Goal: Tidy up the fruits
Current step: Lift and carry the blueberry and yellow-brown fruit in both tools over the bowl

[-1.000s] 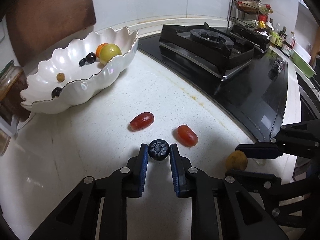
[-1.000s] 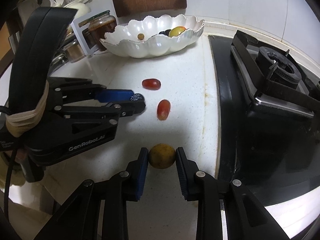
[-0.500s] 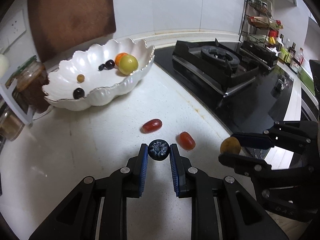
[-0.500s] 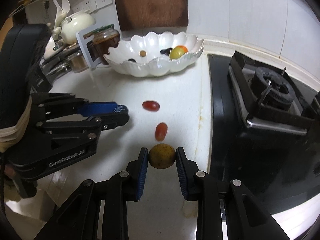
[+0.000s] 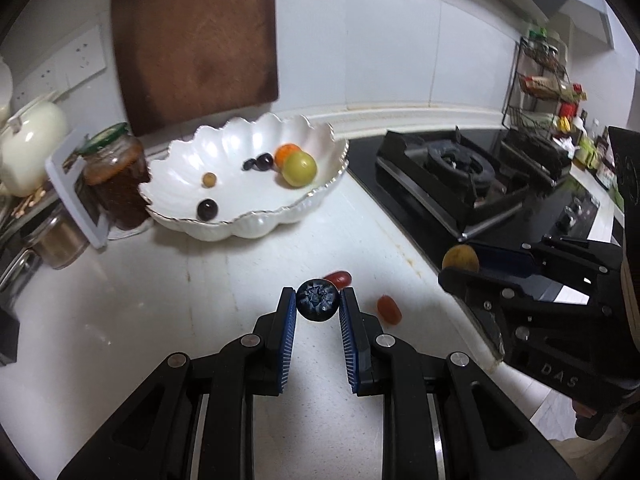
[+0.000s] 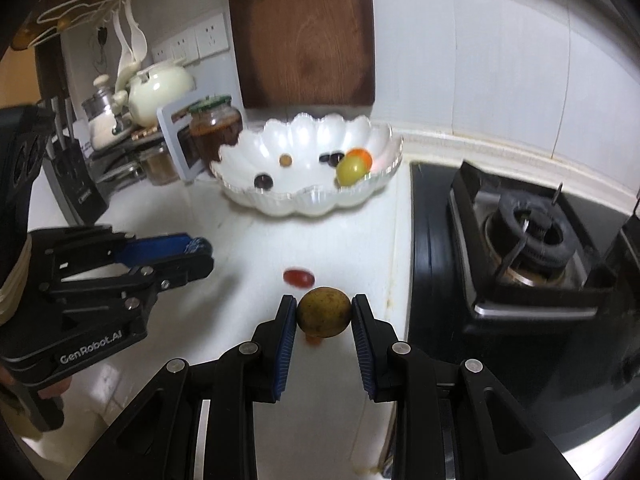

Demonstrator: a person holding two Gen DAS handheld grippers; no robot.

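My left gripper point(image 5: 318, 307) is shut on a dark blueberry point(image 5: 318, 305), held above the white counter. My right gripper point(image 6: 324, 314) is shut on a round yellow-brown fruit point(image 6: 324, 312), also lifted off the counter. The same yellow-brown fruit point(image 5: 460, 258) shows at the right of the left wrist view. Two red oblong fruits point(image 5: 339, 278) point(image 5: 389, 309) lie on the counter below. At the back stands a white scalloped bowl point(image 5: 240, 224) holding a green-yellow fruit point(image 5: 299, 168), an orange one point(image 5: 286, 150) and several small dark and brown berries.
A black gas stove point(image 5: 460, 168) fills the right side. Jars point(image 5: 116, 176), a white teapot point(image 6: 160, 90) and a white frame point(image 5: 76, 192) crowd the left of the bowl. A wooden board point(image 5: 196, 36) leans on the wall behind it.
Both grippers have risen from the counter with their fruits, and the bowl now sits nearer the middle of each view. The two red fruits stayed on the counter.
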